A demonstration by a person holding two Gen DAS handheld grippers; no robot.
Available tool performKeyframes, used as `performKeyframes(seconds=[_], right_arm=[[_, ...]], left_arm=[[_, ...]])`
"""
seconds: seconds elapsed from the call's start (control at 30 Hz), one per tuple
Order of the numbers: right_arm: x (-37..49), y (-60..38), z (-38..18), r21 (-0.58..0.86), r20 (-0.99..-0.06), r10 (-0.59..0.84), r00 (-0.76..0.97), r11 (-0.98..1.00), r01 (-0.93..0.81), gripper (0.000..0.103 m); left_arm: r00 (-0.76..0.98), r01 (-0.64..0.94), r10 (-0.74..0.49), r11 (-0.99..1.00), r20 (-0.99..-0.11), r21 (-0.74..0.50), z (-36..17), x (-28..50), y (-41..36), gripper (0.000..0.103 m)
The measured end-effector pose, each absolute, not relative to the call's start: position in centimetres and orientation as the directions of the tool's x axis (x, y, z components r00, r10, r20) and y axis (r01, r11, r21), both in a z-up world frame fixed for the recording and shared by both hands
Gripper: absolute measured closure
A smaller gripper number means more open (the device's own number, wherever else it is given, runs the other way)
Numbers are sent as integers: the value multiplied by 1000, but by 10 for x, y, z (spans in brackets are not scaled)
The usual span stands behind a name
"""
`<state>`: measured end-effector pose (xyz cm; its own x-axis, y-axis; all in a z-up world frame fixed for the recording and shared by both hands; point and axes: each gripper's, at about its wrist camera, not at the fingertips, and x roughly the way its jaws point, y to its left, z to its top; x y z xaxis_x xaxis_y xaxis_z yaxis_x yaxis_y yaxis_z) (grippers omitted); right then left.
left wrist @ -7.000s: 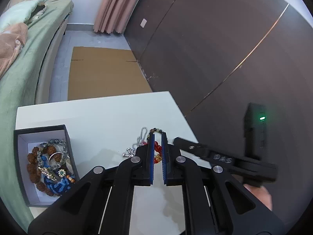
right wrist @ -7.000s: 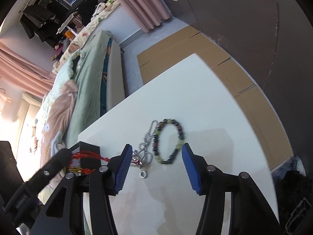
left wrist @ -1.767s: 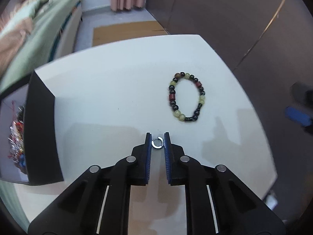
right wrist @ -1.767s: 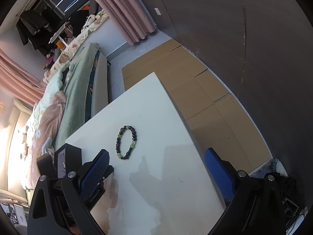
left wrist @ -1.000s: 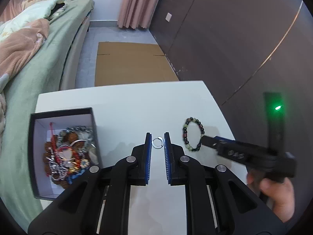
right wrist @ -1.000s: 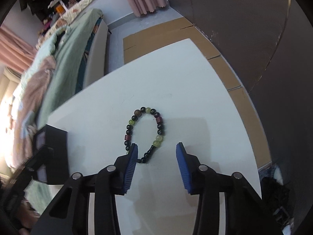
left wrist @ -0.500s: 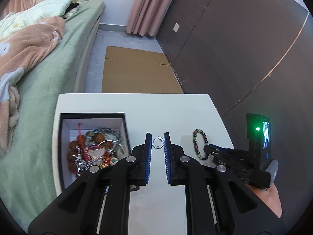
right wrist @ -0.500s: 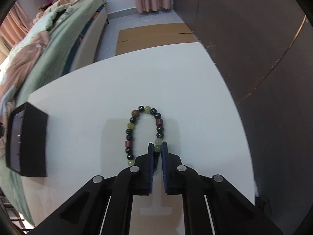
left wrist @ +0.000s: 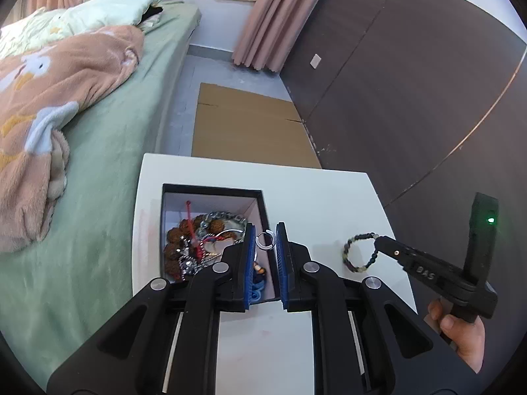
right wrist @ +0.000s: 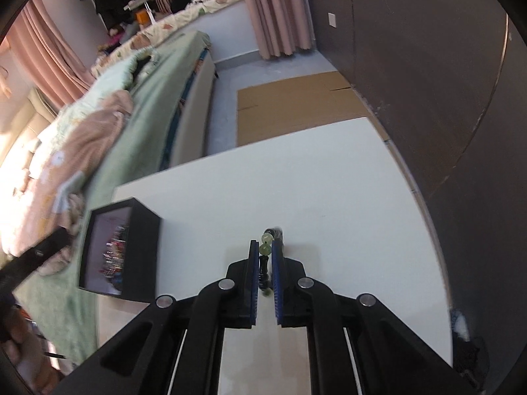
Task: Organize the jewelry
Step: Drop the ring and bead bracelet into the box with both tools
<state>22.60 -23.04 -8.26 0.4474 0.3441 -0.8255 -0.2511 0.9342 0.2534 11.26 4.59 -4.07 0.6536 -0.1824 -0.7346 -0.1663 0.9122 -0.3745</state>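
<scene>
Currently the left gripper (left wrist: 266, 242), black with blue pads, has its jaws nearly closed on a small open silver ring (left wrist: 265, 240), pinched at the fingertips. In the left wrist view the ring sits over the right wall of the black square jewellery box with pale lining (left wrist: 210, 192), about on the line between box interior and table. Box stands on the white rectangular tabletop (left wrist: 316, 197), toward its left edge next to the green-sheeted bed (left wrist: 108, 171). Inside the box: a heap of brown bead bracelets, silver chain and red cord (left wrist: 201, 240), tangled, individual pieces hard to separate.

Right gripper (left wrist: 378, 242), same build, is clamped fully on the black-and-green beaded bracelet (left wrist: 357, 253). The right wrist view shows two pale green beads (right wrist: 266, 243) just past the pad tips and dark beads running down between the pads. From the left wrist view the bracelet hangs as a loop from the tip, over the right part of the table, well apart from the box; can't tell if its low end touches the surface. The hand (left wrist: 461, 339) on that gripper's handle shows at lower right.

Flattened brown cardboard (left wrist: 247, 128) lies on the floor beyond the table, by the dark wall panels.
</scene>
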Motion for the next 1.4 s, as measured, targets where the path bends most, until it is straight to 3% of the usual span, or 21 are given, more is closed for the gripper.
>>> performKeyframes(seconds=[0.07,0.2,0.43,0.67,0.9,1.0,1.07,1.23,1.4], right_arm=[[222,-228,-77,282,-812,374,449,923,-261,95],[211,-219,-63,325,-774,432,463,898,-296,95],[194,-199,-26,363,-698,516,496,852,-377,95],[184,-178,-9,395,-650,581,490,809,-435,95],[185,-144,-11,443,-630,645,433,756,-483,95],[187,-130,-18,467,-643,660,388,740,-484,86],[188,-133,-23,482,-645,659,387,744,-464,54],[185,-152,-19,485,-630,649,426,758,-437,53],[175,-169,-14,462,-632,629,453,775,-430,45]], left_arm=[[650,-172,-189,907,-736,-384,-43,111,50,89],[664,-198,-162,903,-730,-381,-41,104,58,56],[675,-236,-121,899,-727,-368,-37,93,75,42],[679,-267,-86,896,-729,-356,-35,88,92,17],[681,-324,-37,881,-732,-346,-35,84,111,5],[680,-363,-2,868,-734,-339,-35,81,122,5],[677,-379,1,858,-736,-347,-36,79,128,5],[678,-375,6,863,-735,-338,-32,73,126,5],[677,-348,10,885,-736,-309,-27,66,113,5]])
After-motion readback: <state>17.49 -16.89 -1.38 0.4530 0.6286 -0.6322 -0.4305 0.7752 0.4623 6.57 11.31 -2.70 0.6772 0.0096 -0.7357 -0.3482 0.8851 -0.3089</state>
